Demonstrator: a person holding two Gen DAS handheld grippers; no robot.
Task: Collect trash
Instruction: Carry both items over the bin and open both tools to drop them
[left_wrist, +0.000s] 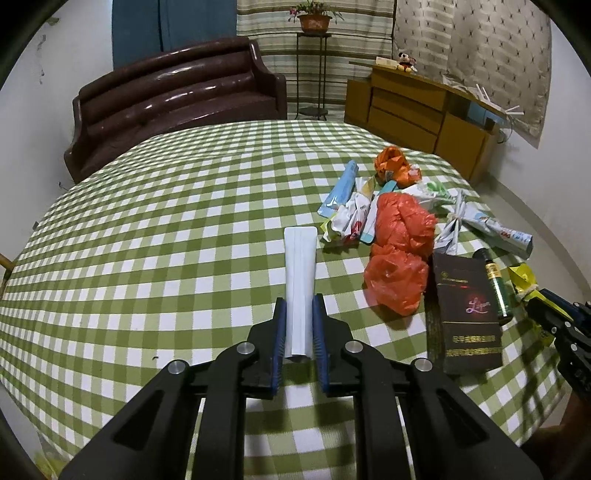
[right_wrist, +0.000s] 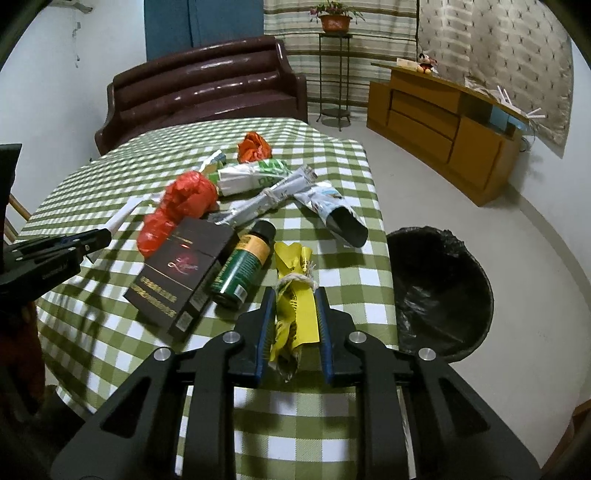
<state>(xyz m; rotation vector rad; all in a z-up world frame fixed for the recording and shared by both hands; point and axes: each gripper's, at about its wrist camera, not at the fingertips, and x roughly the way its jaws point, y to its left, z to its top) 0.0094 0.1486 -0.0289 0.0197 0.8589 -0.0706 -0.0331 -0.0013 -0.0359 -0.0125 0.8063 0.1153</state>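
The left gripper (left_wrist: 299, 325) is closed on a flat white tube (left_wrist: 300, 280) that points to 12 o'clock over the checked table (left_wrist: 166, 221). The right gripper (right_wrist: 293, 317) clamps a yellow wrapper (right_wrist: 295, 295) tied with string; its near end is dark and hard to read. The black bin (right_wrist: 439, 291) stands at 3 o'clock, just past the table edge. The other trash lies from 10 to 12 o'clock.

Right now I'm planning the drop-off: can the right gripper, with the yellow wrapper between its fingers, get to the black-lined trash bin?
Probably yes. The right gripper sits near the table's right edge, and the black-lined trash bin stands open just beyond it, with nothing visible between them.
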